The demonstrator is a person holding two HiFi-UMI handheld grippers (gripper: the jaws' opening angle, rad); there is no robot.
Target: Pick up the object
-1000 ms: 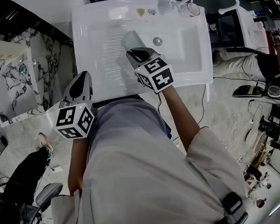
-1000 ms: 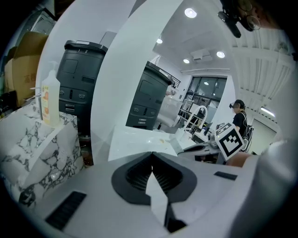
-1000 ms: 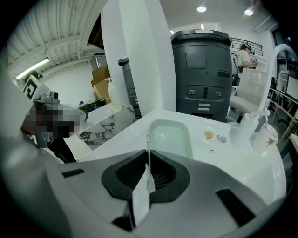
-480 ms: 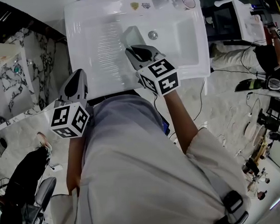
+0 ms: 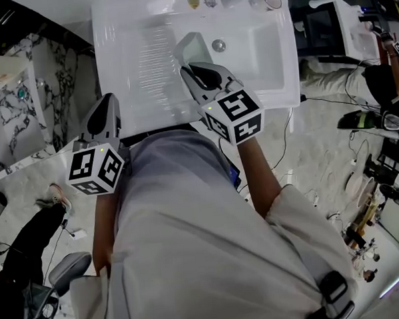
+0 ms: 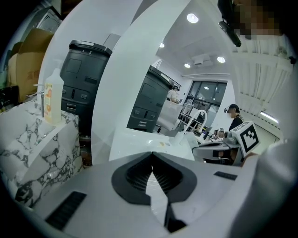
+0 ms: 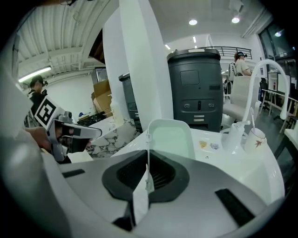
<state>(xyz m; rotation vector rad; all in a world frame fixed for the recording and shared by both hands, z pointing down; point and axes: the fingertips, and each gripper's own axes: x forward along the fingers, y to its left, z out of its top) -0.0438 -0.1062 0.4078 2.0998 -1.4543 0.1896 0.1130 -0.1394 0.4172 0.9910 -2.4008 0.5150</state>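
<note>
Lift step in hand; your right hand-held gripper (image 5: 191, 72) has just been closing on the tub's (image 5: 192, 46) rim, over the sink (image 5: 113, 33) basin; next, raise it clear steadily; left hand-held gripper (image 5: 108, 104) closed, empty.

Basin (image 5: 264, 52) free right of the drain (image 5: 219, 46); tray (image 5: 192, 48) in the right claw (image 5: 196, 70) overhangs its left; faucet (image 7: 268, 62), cup (image 7: 255, 138) behind.

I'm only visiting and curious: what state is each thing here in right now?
right gripper: shut on the container's rim, jaws just closed tighter.
plastic container: standing on edge, pinched by its rim.
left gripper: shut, nothing between its jaws.
cup: upright on the sink.
</note>
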